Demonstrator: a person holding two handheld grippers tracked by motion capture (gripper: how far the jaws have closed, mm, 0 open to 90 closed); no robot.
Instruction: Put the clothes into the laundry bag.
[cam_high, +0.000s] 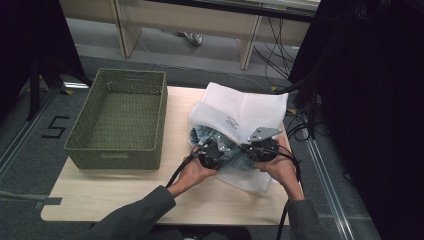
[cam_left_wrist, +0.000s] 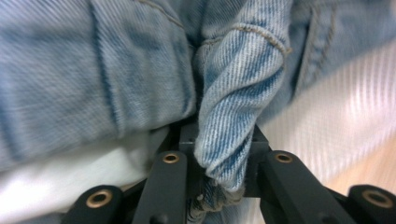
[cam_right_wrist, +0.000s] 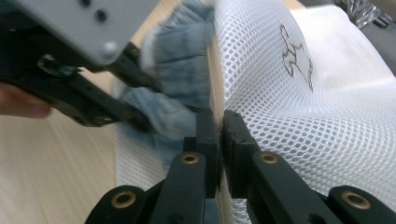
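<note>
Left gripper (cam_left_wrist: 219, 158): jaws pinched on a bunched fold of the jeans (cam_left_wrist: 233, 107), faded blue twill with visible diagonal weave and stitched seams. Right gripper (cam_right_wrist: 219, 135): jaws pressed together on the edge of the mesh bag (cam_right_wrist: 299, 121), white honeycomb net with a dark scribbled logo. In the high view both grippers sit centre-right of frame, left gripper (cam_high: 212, 150) and right gripper (cam_high: 257, 146) close together, with the jeans (cam_high: 205, 136) poking out from under the mesh bag (cam_high: 240, 110). Woven olive-green basket (cam_high: 120, 117), rectangular, stands at centre left. Table (cam_high: 100, 195) is pale wood laminate; grey floor around, black curtains at both sides, cables at upper right.
</note>
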